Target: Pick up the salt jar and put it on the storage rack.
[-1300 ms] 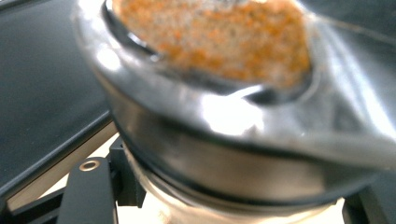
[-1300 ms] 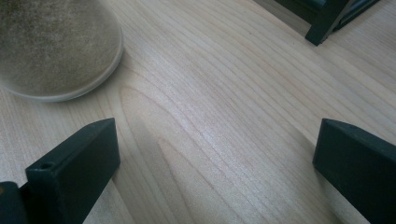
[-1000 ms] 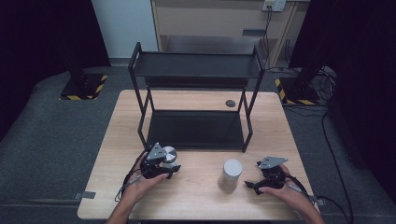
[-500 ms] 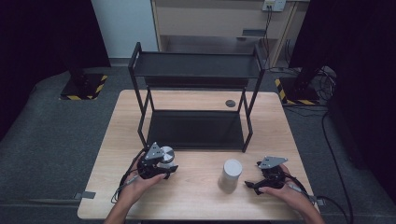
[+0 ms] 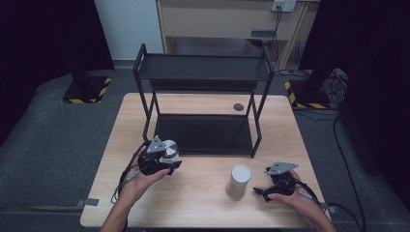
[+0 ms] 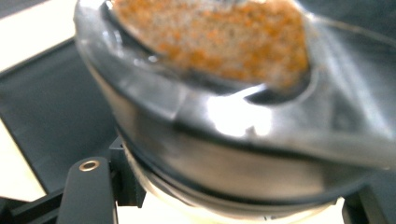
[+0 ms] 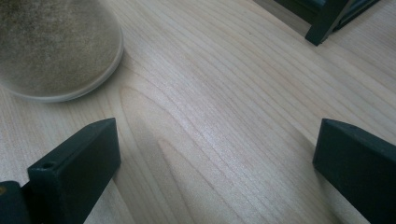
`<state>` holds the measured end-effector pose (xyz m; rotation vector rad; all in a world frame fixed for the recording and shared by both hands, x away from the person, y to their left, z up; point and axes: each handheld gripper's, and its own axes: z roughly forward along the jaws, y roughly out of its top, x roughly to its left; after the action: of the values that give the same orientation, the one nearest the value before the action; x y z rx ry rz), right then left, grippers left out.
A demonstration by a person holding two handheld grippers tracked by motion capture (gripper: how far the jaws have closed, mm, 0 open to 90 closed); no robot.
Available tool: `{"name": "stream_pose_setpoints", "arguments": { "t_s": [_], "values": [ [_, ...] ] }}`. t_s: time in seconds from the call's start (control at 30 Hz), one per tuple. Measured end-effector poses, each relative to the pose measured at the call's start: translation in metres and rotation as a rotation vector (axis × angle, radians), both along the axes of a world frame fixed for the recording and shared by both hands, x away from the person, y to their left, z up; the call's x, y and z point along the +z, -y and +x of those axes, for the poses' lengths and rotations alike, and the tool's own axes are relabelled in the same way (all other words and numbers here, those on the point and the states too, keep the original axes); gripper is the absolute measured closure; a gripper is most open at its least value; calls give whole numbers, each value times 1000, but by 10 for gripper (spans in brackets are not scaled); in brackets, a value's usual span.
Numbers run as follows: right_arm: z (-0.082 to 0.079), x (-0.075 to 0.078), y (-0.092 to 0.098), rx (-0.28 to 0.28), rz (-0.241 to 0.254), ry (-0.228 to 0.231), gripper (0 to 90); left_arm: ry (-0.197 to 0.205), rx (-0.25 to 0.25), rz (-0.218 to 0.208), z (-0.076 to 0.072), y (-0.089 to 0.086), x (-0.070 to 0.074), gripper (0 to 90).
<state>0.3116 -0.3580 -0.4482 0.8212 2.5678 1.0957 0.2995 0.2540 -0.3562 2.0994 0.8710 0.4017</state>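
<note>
Black two-jaw left gripper (image 5: pixel 167 162) & right gripper (image 5: pixel 263 192), grey 3-cornered top plates, black trailing cables.

The table (image 5: pixel 203 203) is pale wood with a fine straight grain. The two-level shelf rack (image 5: pixel 203 67) is black. The jar (image 6: pixel 224 112) in the left gripper (image 5: pixel 162 162) is clear, with orange and beige speckled grains and a silver lid. The second jar (image 5: pixel 238 182) is grey-beige. Both grippers are black; the right gripper (image 5: pixel 263 192) carries a grey plate. The floor (image 5: pixel 48 145) is dark grey.

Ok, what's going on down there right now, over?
Left gripper shut on spice jar, lifted off table. Right gripper open, resting beside second jar. Shelf rack ahead, path clear.
</note>
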Motion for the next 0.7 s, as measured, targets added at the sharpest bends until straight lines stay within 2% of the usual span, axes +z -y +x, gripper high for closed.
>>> {"name": "stream_pose_setpoints", "arguments": {
  "t_s": [0.4, 0.7],
  "values": [
    [0, 0, 0, 0, 0, 0, 17, 30, -27, 14, 17, 14, 45, 300],
    [0, 0, 0, 0, 0, 0, 17, 46, -48, 12, 25, 17, 77, 300]
  ]
}}
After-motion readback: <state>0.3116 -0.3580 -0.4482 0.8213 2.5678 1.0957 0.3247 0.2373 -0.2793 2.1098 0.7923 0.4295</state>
